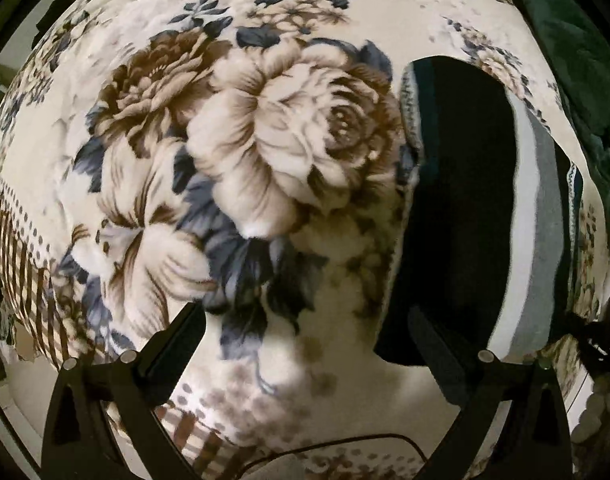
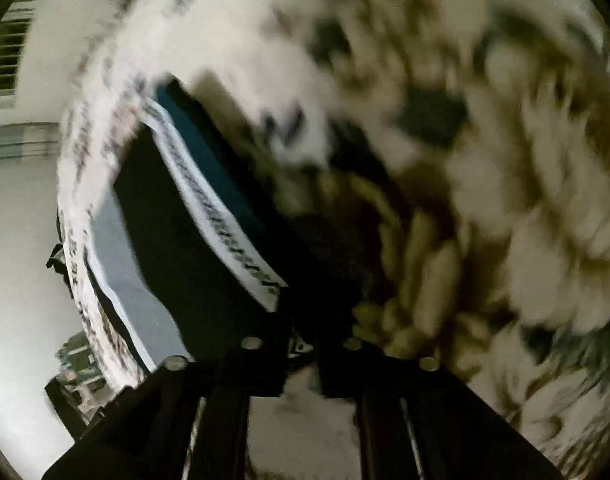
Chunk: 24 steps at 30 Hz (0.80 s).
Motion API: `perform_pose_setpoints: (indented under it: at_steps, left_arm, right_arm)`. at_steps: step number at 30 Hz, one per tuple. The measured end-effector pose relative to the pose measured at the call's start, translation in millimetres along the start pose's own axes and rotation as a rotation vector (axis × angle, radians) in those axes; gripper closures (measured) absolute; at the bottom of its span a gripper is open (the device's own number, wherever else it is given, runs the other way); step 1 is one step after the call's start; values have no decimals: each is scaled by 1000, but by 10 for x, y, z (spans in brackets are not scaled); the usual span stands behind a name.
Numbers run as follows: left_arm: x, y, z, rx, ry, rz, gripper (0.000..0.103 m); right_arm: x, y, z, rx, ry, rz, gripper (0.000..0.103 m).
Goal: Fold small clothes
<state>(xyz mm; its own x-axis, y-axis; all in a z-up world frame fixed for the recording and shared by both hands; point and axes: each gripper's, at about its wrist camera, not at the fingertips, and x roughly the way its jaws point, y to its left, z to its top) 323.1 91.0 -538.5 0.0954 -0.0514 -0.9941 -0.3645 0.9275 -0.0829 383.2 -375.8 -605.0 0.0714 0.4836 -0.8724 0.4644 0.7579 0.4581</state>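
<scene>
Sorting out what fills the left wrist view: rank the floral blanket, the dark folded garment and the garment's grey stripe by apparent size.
1. Floral blanket, filling most of the view.
2. Dark folded garment.
3. Grey stripe, a narrow band along its edge.

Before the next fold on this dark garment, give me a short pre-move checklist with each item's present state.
1. Dark garment with white and grey stripes lies flat on the floral plush blanket: ok.
2. Left gripper open with nothing between its fingers: ok.
3. Left gripper clear of the garment: cannot tell, since its right-side finger overlaps the dark edge in the left wrist view.
4. Right gripper holding the garment's edge: cannot tell; its fingers are nearly together at the dark cloth, but the picture is blurred.
5. Patterned white band free of twists: ok where it shows.
</scene>
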Motion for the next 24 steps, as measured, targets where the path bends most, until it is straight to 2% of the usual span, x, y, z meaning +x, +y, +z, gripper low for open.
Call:
perform_pose_setpoints:
  at_steps: [1,3,4,6,9,12,13,14,15,16,18,19,20,21,22,23,24]
  left_arm:
    - [-42,47,-35,-1,-3,-2,0]
    - [-99,61,-67,-5,-12,-9,0]
    - [-101,38,-75,-6,-14,-9,0]
    - [-107,48,-108,-7,-12,-12,0]
    - [-75,55,-157,-7,4,-10,0]
    - [-37,27,-209,-18,26,-23,0]
    - [-40,15,-223,-21,29,-28,0]
    - [-45,9,-229,-19,30,-28,0]
    - [-52,-2,-239,-14,29,-28,0]
    - [-57,-5,-243,-11,28,-29,0]
    - [-52,-2,-248,-5,29,-25,0]
    - [-49,15,-250,-6,31,-25,0]
    - [-45,32,-250,-11,33,-27,0]
    - [-37,42,-241,-16,34,-28,0]
    - [-34,58,-250,-20,35,-29,0]
    - [-31,76,-251,-24,35,-32,0]
    - [-34,92,-256,-26,34,-34,0]
  right_arm:
    - [13,-51,-39,25,15,15,63]
    - [-120,-178,-194,87,-22,81,54]
    - [-156,-218,-259,118,-30,124,53]
    - [-135,-354,-473,227,-5,262,48]
    - [217,-492,-695,388,87,449,47]
    - [558,-503,-715,501,91,504,47]
    - [623,-516,-719,534,62,522,52]
    - [633,-504,-715,545,2,542,82]
    - [626,-435,-685,515,-44,553,90]
    - [589,-352,-658,462,-77,564,90]
    - [414,-135,-657,278,-168,621,90]
    - [310,-44,-683,164,-210,622,91]
    - [229,18,-723,42,-250,584,91]
    - [226,5,-742,-7,-261,532,91]
    - [293,-74,-742,-8,-242,452,91]
    - [451,-243,-712,49,-170,370,88]
    - [551,-398,-703,116,-126,373,86]
